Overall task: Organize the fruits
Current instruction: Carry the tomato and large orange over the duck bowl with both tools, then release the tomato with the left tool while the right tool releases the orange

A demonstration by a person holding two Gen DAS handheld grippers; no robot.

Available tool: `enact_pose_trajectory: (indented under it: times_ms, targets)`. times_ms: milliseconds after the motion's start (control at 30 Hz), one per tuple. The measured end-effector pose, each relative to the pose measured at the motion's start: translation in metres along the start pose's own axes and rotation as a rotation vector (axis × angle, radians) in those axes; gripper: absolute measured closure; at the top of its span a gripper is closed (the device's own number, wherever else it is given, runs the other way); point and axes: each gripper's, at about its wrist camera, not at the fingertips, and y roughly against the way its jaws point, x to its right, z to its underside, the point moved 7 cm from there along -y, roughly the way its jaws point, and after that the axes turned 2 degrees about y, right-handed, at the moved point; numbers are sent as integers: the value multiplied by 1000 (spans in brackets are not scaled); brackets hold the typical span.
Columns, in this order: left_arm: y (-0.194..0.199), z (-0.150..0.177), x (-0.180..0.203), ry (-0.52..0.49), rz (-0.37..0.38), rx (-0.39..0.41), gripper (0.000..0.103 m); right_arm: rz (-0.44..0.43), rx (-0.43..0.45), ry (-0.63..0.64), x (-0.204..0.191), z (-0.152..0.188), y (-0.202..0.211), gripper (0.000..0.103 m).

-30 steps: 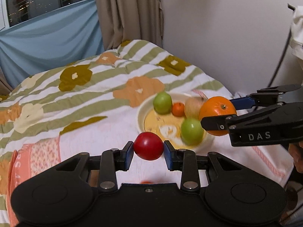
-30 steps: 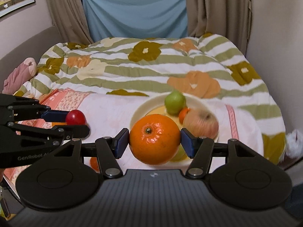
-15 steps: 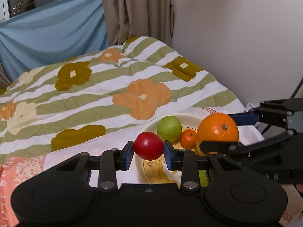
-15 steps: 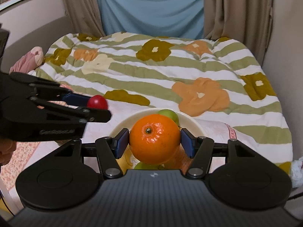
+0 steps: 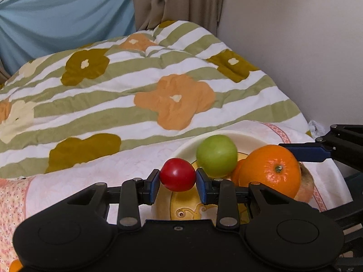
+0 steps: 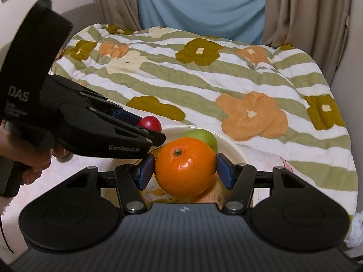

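The striped floral quilt covers the bed, and a paler cloth lies over its near end. On that cloth sits the cream plate, at about 4 o'clock in the left wrist view.

The plate already carries fruit: a green apple at its 12 o'clock side, a small mandarin partly hidden just beside it, and a tan, russet fruit at the 3 o'clock edge, mostly covered. A second green fruit peeks out low in the right wrist view.

The large orange is clamped between the pads of the right gripper and hangs above the plate's middle, not set down. The small red fruit, likely a tomato, is pinched in the left gripper, over the plate's 9 o'clock rim.

Judging from this, the job is well advanced: both held fruits need only lowering and release. One more orange piece shows at 7 o'clock on the cloth, apparently not collected yet.
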Motion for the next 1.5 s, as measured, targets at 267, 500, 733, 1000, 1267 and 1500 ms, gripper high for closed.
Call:
enact_pose_trajectory:
  times_ms: [267, 500, 733, 1000, 1267, 1500]
  targets:
    - [7, -4, -1, 14, 9, -5, 65, -10, 25, 7, -1, 1, 8, 29]
    - [25, -11, -4, 30, -5, 63, 7, -10, 18, 8, -2, 0, 16, 29]
    - [56, -4, -19, 77, -64, 69, 6, -41, 17, 23, -9, -3, 14, 29]
    - [75, 13, -27, 90, -125, 70, 5, -77, 10, 78, -26, -8, -18, 29]
    - [72, 29, -33, 116, -151, 47, 5, -90, -30, 101, -30, -2, -46, 28]
    - [76, 38, -31, 133, -163, 38, 5, -16, 25, 146, -31, -2, -33, 0]
